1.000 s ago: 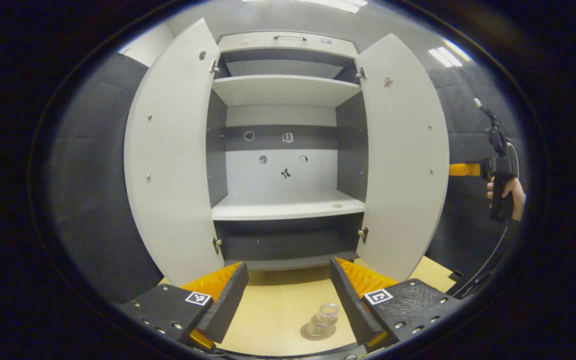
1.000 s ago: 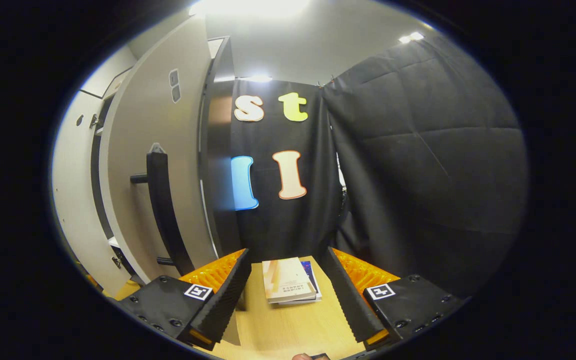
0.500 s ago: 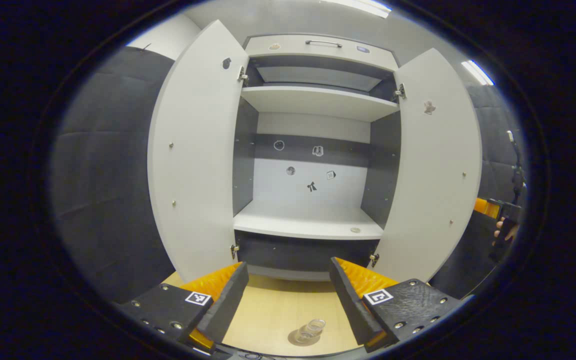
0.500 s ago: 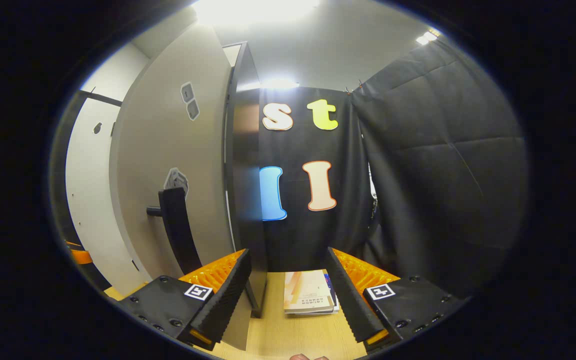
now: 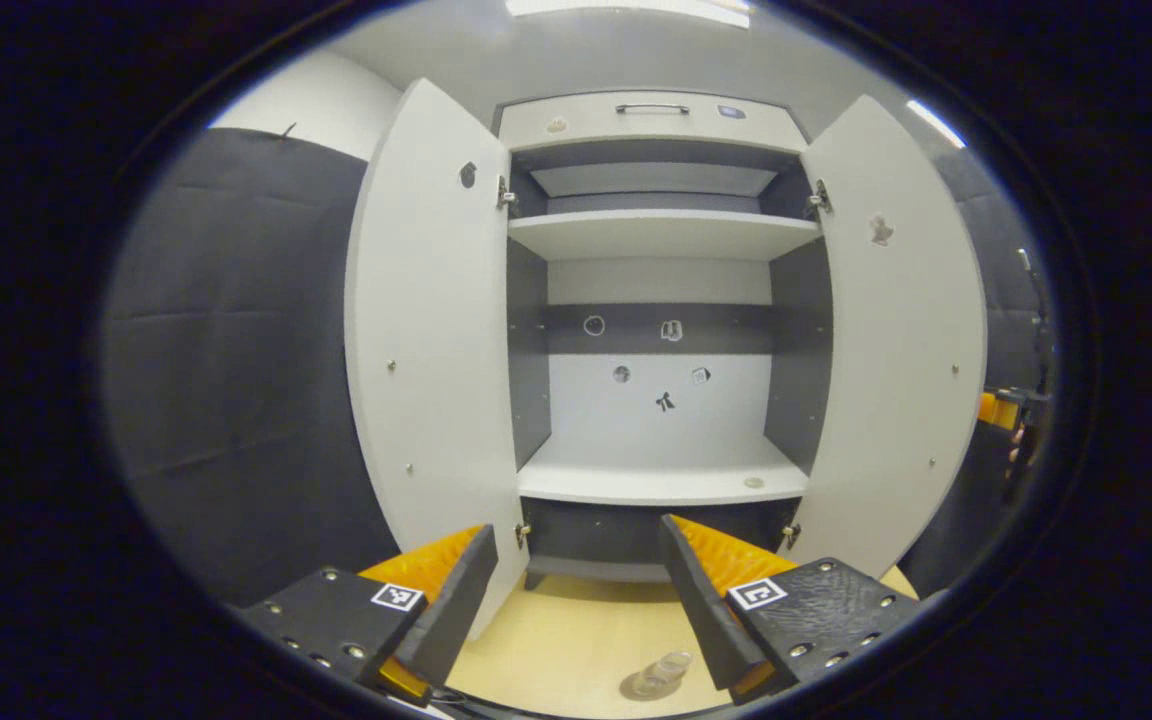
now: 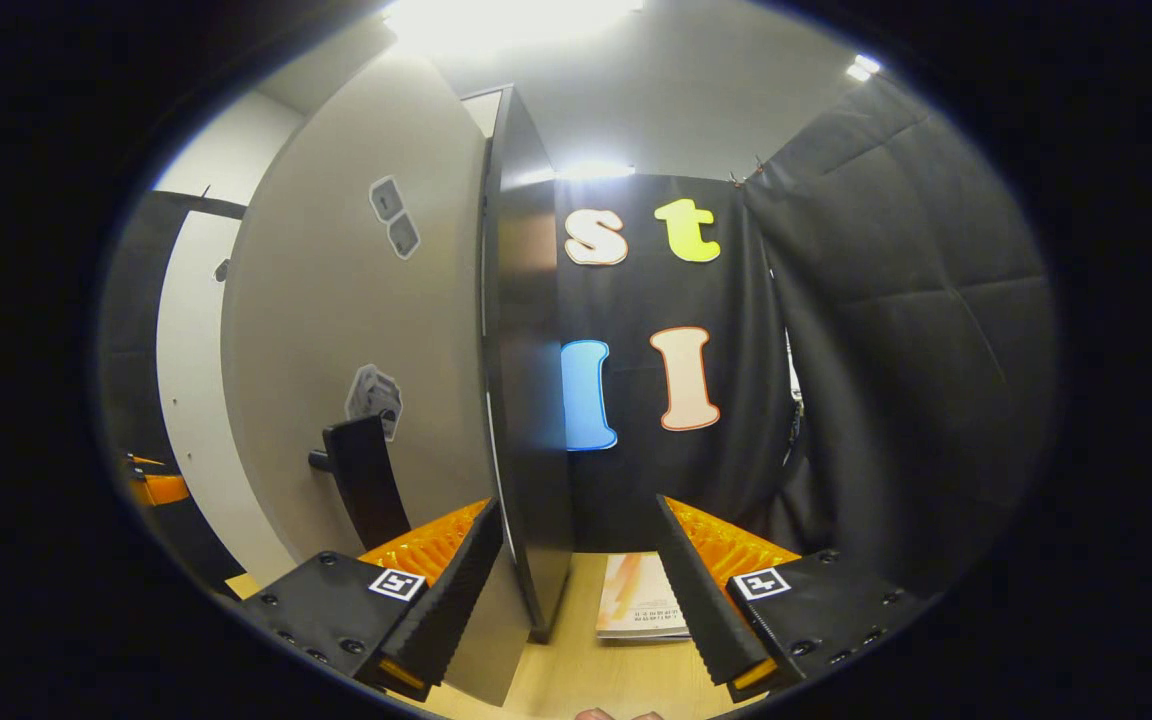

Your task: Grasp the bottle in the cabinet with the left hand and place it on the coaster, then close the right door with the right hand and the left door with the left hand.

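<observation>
Cabinet [image 5: 661,300] sits dead centre in the left gripper view with both doors swung wide: left door [image 5: 431,340] at 9 o'clock, right door [image 5: 901,330] at 3. The left gripper [image 5: 576,600] is spread wide with nothing between its fingers, hovering over the wooden tabletop [image 5: 576,640]. Down at 6 o'clock the clear bottle [image 5: 664,673] looks like it's standing on the round coaster [image 5: 636,688], though it's tiny and distorted there. In the right gripper view, the right gripper [image 6: 576,600] is also spread apart, right up against the right door's outer face [image 6: 356,350], its black handle [image 6: 366,480] at 9 o'clock. Books [image 6: 636,605] lie between its fingers on the table.
</observation>
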### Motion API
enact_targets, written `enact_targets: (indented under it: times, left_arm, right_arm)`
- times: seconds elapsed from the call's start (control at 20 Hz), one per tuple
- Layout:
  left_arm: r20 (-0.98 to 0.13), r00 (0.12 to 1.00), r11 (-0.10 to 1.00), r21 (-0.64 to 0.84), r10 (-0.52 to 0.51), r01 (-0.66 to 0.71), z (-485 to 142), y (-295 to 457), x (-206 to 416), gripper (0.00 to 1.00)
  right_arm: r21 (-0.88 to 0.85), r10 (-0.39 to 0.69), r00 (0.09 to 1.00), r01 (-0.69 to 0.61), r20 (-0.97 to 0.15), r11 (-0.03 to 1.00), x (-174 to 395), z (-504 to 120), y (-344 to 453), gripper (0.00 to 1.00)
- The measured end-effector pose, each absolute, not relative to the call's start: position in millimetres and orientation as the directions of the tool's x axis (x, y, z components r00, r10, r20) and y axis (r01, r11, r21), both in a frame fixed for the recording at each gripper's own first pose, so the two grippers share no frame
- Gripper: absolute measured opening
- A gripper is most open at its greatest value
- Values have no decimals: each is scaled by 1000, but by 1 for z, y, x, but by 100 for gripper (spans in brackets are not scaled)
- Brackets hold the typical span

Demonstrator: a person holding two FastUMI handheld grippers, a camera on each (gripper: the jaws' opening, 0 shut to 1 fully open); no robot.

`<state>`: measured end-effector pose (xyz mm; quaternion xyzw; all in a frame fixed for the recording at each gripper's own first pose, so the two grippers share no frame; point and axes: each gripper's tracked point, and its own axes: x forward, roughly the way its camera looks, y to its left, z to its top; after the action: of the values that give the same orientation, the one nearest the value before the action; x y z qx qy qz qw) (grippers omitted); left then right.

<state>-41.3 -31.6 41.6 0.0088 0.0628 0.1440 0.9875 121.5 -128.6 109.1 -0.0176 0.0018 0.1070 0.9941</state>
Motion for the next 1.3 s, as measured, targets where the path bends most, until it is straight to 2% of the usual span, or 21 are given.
enact_targets:
  times: [0.15,0.6,0.65,0.7,0.75,0.8,0.85,0.9,0.95,1.05,1.3]
  left_arm:
    - [-124,952,960,47,280,-276,30,-28,-42,94]
    - [-131,968,977,27,214,-212,30,-9,-29,94]
    - [-128,968,977,24,214,-213,32,-4,-28,94]
    - [-127,968,976,21,217,-216,31,3,-27,94]
    - [-130,967,975,18,220,-219,29,9,-28,94]
    - [-134,966,975,14,222,-222,28,15,-28,94]
    - [-136,965,975,11,223,-224,28,20,-28,94]
    - [-137,965,974,14,225,-225,27,25,-30,94]
    - [-138,963,973,28,230,-229,25,31,-31,94]
    - [-142,961,971,54,238,-233,22,44,-33,94]
    - [-134,972,981,2,191,-193,17,54,-41,94]
  right_arm:
    - [-40,220,975,-221,-17,975,117,110,-120,96]
    - [-72,131,991,-132,-24,989,107,108,-107,95]
    - [-74,128,992,-129,-22,989,106,108,-103,92]
    - [-78,126,992,-127,-20,989,105,109,-98,95]
    - [-77,127,992,-129,-22,989,104,108,-92,92]
    - [-74,132,991,-134,-23,988,103,106,-85,95]
    - [-70,137,990,-138,-22,988,103,106,-77,92]
    - [-71,142,990,-143,-18,987,102,105,-69,95]
    - [-73,146,989,-147,-15,986,102,105,-60,92]
    - [-80,147,989,-147,-6,986,103,104,-44,92]
    - [-64,173,985,-173,-15,983,111,98,-1,95]
